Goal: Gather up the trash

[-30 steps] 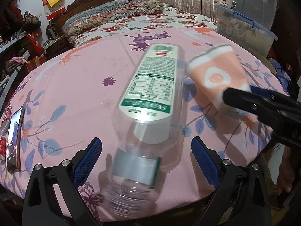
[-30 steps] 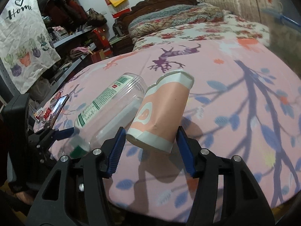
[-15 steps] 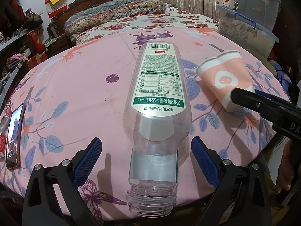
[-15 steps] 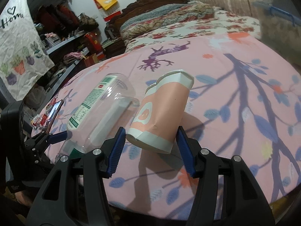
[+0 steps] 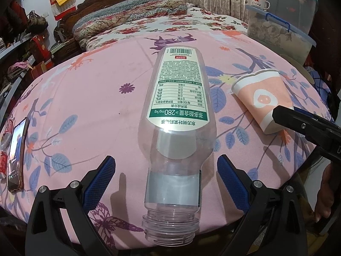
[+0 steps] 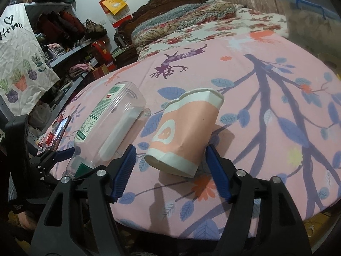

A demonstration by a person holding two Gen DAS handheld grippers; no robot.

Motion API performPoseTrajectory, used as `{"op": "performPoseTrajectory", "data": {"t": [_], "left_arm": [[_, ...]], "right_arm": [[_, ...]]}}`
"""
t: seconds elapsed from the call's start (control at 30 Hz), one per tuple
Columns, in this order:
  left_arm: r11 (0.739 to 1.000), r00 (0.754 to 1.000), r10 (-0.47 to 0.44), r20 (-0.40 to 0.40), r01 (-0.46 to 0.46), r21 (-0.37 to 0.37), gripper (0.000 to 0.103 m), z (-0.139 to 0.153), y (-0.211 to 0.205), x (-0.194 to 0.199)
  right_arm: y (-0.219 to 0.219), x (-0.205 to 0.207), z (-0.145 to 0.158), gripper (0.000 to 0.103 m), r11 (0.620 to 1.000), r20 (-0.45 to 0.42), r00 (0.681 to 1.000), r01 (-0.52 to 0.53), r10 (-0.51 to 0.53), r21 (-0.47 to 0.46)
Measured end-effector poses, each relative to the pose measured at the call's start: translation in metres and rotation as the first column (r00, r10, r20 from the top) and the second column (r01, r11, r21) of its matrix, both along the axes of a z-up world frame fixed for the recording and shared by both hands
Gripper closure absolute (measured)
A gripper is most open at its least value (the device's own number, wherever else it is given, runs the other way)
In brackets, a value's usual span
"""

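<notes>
Two pairs of tongs faced the pink floral tabletop point(image 5: 89, 98), each with its blue pads spread. The left tongs point(image 5: 166, 183) straddled the neck of an empty clear plastic bottle point(image 5: 177, 111), which lay on its side with its uncapped mouth at the near edge and the label up; neither pad touched it. The right tongs point(image 6: 170, 170) had just been opening, and the crumpled pink paper cup point(image 6: 183, 134) lay on its side between the pads, base toward the camera, with a gap on both sides. From the left wrist view, the cup point(image 5: 262, 98) lay just right of the bottle, one black finger of the right tongs beside its base. From the right wrist view, the bottle point(image 6: 108, 128) lay just left of the cup. A phone point(image 5: 16, 155) rested at the tabletop's left edge, well apart from both. Beyond stood a bed point(image 5: 136, 19) with floral covers and, to the right, clear storage bins point(image 5: 277, 32).
</notes>
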State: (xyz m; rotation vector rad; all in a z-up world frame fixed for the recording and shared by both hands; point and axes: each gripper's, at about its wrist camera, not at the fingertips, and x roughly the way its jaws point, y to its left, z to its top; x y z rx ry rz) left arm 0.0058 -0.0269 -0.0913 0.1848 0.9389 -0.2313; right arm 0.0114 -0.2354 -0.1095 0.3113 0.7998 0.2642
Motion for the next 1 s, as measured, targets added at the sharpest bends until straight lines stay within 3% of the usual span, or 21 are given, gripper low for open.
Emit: {"op": "performPoseTrajectory", "data": {"t": [0.63, 1.0], "left_arm": [[1.0, 1.0, -0.006, -0.004, 0.006, 0.018, 0.011, -0.001, -0.005, 0.004], [1.0, 1.0, -0.005, -0.005, 0.005, 0.013, 0.011, 0.005, -0.013, 0.015]], "right_arm": [[-0.018, -0.006, -0.007, 0.032, 0.997, -0.032, 0.999, 0.032, -0.029, 0.071], [-0.042, -0.009, -0.014, 0.027, 0.983, -0.056, 0.997, 0.056, -0.047, 0.176]]}}
